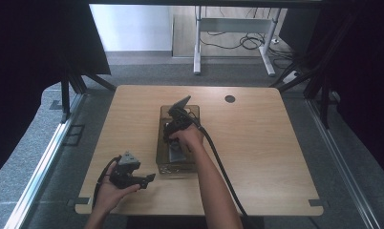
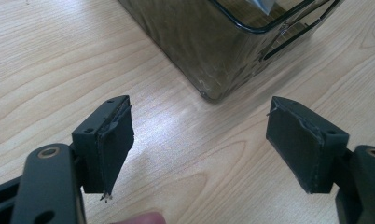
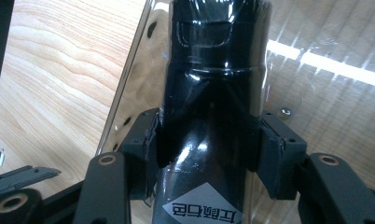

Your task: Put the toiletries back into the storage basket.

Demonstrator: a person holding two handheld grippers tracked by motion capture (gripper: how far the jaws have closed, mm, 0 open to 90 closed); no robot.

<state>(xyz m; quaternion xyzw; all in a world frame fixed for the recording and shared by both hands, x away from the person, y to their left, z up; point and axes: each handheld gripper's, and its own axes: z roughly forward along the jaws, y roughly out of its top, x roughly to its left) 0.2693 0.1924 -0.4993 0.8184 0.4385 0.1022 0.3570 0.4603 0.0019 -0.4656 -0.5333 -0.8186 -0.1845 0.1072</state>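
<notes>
Right gripper (image 3: 206,144) clamped on a black bottle (image 3: 216,93) inside the bin (image 1: 160,143) at frame centre, left gripper (image 2: 199,140) jaws apart, lower left.

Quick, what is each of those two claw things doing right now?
Left gripper: jaws open, holding nothing, above the table.
Right gripper: jaws shut on a black bottle inside the clear bin.

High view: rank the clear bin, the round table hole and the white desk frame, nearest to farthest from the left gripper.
From the left gripper:
1. Clear bin, just right of it.
2. Round table hole, far right part of the tabletop.
3. White desk frame, on the floor beyond the table.
</notes>
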